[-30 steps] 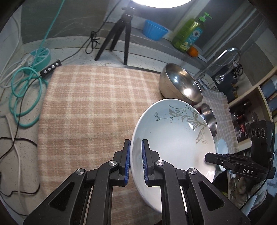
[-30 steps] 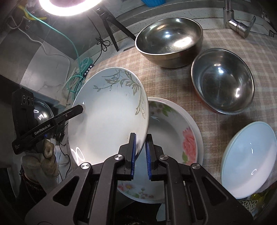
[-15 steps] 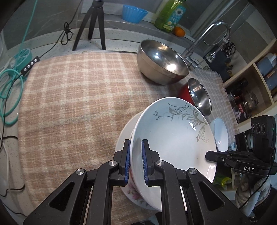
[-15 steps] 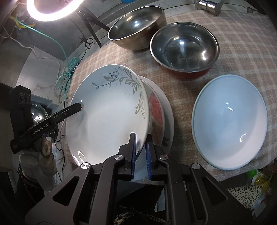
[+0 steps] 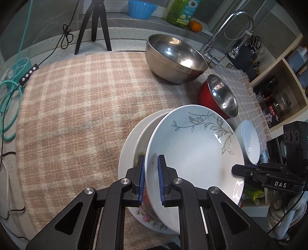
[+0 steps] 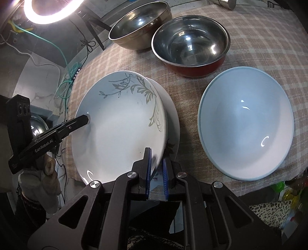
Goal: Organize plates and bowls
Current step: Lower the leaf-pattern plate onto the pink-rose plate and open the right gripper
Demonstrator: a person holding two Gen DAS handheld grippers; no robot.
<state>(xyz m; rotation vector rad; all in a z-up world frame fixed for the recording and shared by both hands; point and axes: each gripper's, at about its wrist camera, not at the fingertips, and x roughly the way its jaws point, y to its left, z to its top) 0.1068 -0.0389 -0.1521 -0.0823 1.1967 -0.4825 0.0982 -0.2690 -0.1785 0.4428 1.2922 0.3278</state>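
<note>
A white plate with a grey leaf pattern (image 5: 194,146) (image 6: 119,127) is held by both grippers at opposite rims. My left gripper (image 5: 151,173) is shut on its near rim. My right gripper (image 6: 156,167) is shut on the other rim. The plate is tilted low over a white flowered plate (image 5: 130,146) (image 6: 172,117) on the plaid cloth, and I cannot tell if they touch. A pale blue bowl (image 6: 246,123) (image 5: 249,142) sits to the right. A red steel bowl (image 6: 190,46) (image 5: 219,94) and a large steel bowl (image 5: 175,55) (image 6: 138,25) stand behind.
A tripod (image 5: 94,25), cables (image 5: 11,92) and a ring light (image 6: 48,9) are at the left back. A faucet (image 5: 227,32), soap bottle (image 5: 181,11) and blue cup (image 5: 142,8) stand at the rear. Shelves (image 5: 279,92) are at the right.
Both grippers have carried the leaf plate toward the right and lowered it over the flowered plate. The tilt has lessened.
</note>
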